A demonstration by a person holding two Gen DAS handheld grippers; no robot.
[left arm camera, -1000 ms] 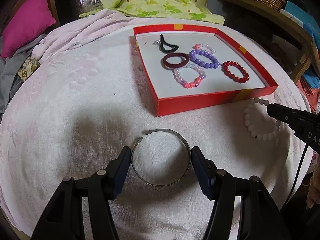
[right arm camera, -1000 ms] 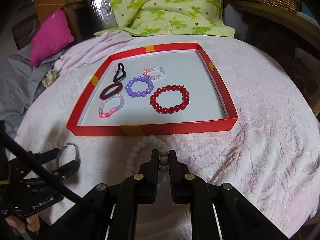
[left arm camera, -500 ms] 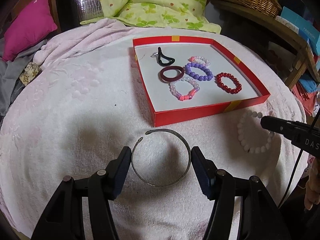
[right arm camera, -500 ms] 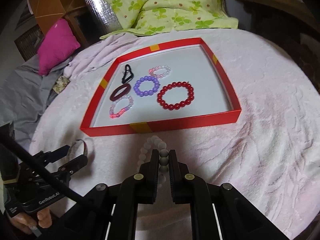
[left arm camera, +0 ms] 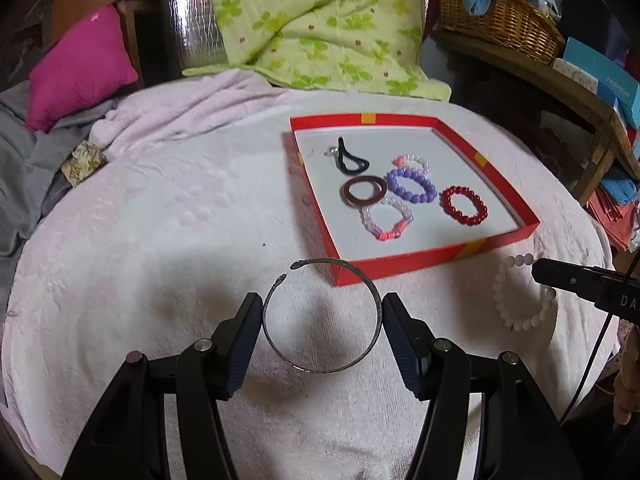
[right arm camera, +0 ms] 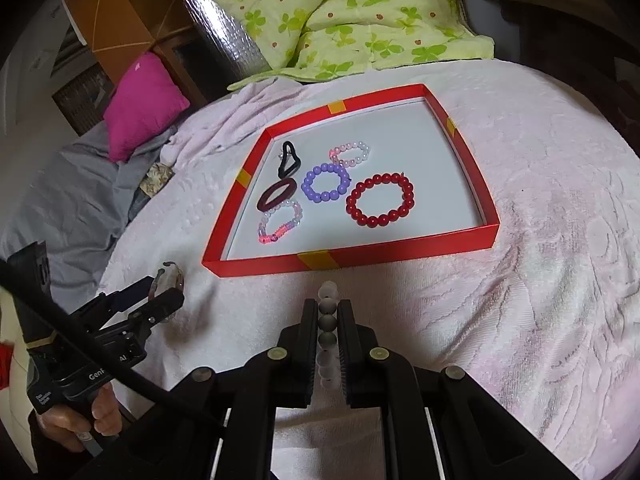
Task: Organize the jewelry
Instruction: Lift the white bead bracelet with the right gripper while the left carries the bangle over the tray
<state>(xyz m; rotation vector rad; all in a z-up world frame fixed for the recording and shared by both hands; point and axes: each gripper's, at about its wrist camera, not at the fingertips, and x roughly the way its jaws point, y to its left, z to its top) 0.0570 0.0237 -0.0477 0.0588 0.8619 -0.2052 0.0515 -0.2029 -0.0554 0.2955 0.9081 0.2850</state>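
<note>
Two pieces in hand at once, both short of the red tray on the pink towel that covers the bench.

Left gripper: jaws set wide and clamped across the full width of a thin metal bangle, one pad on each side of the hoop. Held that way, probably, because so slim a band offers little else to pinch; pressing from both flanks keeps it flat and steady. Looks like a dull grey, open-ended cuff, its two tips parted at the far left of the ring, hanging just near of the tray's near-left corner.

Right gripper: jaws nearly together, clamped on a strand of the white bead bracelet, beads stacked in a line between the pads. Seen from the left wrist, the rest of the loop dangles round and pale to the right of the tray's near wall. Pinching one side likely lets the loop hang free for lowering over the rim.

Inside the tray, already lying on the white floor: a red bead bracelet nearest the right, a purple one, a pale pink one farther back, a clear-and-pink one, a dark maroon ring, a black loop. Open floor on the right and far side, so room for both.
</note>
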